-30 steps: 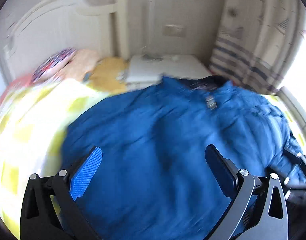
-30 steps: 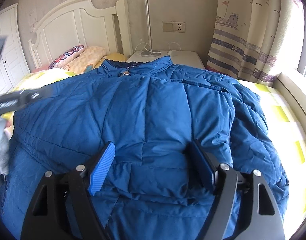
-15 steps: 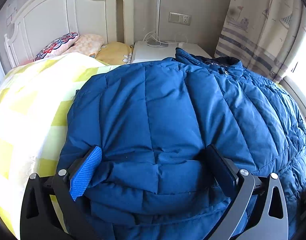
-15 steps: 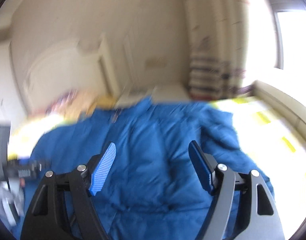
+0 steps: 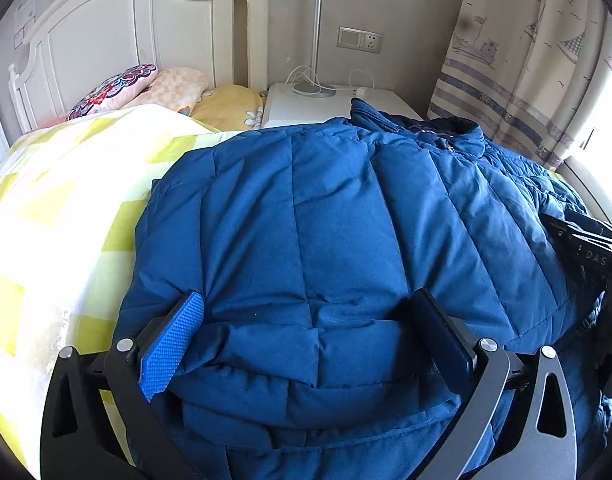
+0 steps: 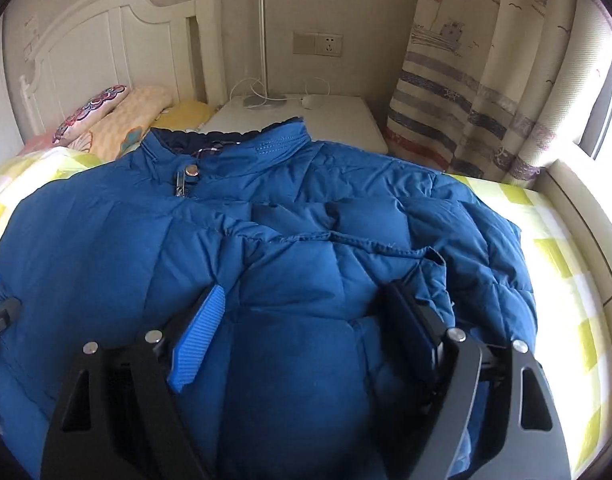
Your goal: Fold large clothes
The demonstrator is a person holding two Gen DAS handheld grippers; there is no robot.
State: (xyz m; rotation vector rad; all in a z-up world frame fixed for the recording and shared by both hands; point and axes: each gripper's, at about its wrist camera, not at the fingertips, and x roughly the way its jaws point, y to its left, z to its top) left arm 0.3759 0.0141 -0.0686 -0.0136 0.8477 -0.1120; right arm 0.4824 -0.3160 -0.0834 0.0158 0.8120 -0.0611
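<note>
A large blue quilted puffer jacket (image 5: 326, 220) lies spread on the bed, collar toward the headboard; it also shows in the right wrist view (image 6: 306, 240) with its collar snap and zipper pull. My left gripper (image 5: 306, 332) is open, jaws wide, resting low over the jacket's near left part, puffy fabric bulging between the fingers. My right gripper (image 6: 306, 328) is open over the jacket's near right part, with fabric between the fingers too. The right gripper's body shows at the right edge of the left wrist view (image 5: 594, 248).
A yellow-and-white checked bedspread (image 5: 66, 208) covers the bed. Pillows (image 5: 146, 88) lie by the white headboard (image 5: 126, 28). A white nightstand (image 6: 306, 120) with a lamp pole and cables stands behind the collar. A striped curtain (image 6: 486, 92) and window ledge are at right.
Both grippers swung about and then came down low onto the jacket's near edge. Both stay open. The jacket lies much as before.
</note>
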